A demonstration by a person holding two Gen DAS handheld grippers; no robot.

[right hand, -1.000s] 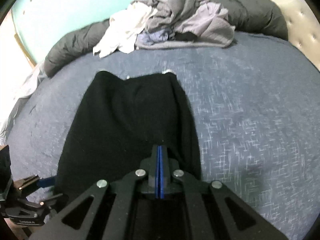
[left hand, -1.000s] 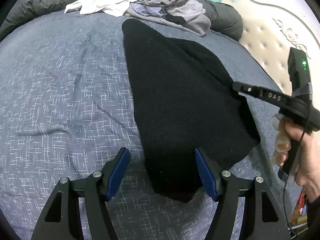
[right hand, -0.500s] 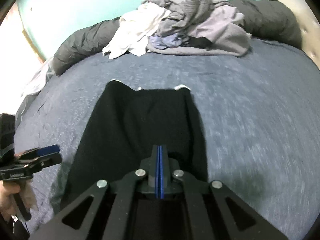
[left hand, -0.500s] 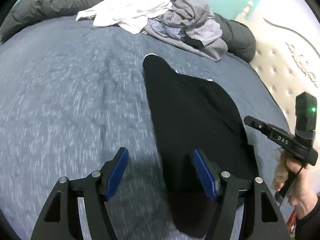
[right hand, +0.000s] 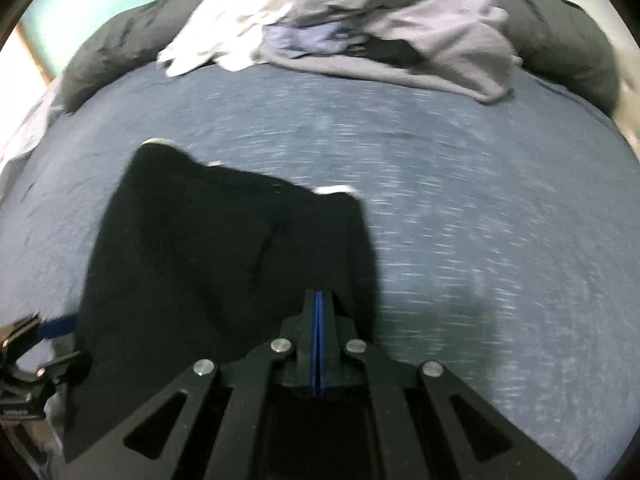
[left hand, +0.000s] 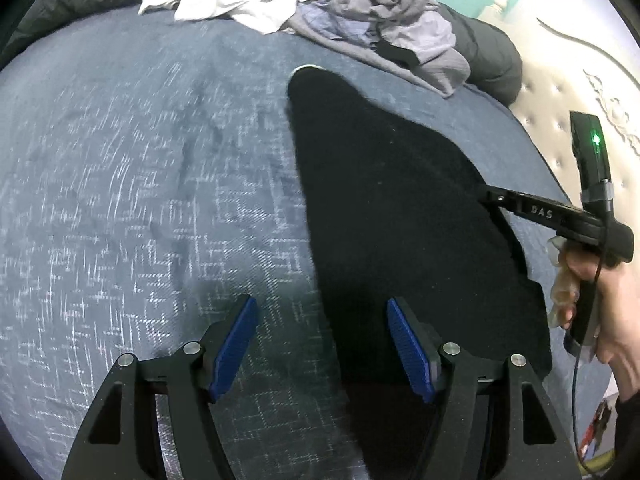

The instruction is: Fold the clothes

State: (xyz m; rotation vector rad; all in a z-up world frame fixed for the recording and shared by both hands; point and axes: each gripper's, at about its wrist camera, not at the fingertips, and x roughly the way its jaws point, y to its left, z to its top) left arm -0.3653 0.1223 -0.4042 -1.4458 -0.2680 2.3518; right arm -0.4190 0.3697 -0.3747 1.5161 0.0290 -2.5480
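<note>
A black garment lies spread on the blue-grey bedspread. My left gripper is open, its blue pads astride the garment's near left edge, holding nothing. My right gripper is shut on the near edge of the black garment. In the left wrist view the right gripper reaches onto the garment's right side, held by a hand. The left gripper's blue pad shows at the garment's left edge in the right wrist view.
A pile of white, grey and lilac clothes lies at the far end of the bed, also seen in the right wrist view. A dark grey bolster runs behind it. A cream tufted headboard stands at the right.
The right gripper has pulled the black garment's near edge towards me and swung it, so the far corners now lie skewed. The left gripper stays open beside the garment's left edge.
</note>
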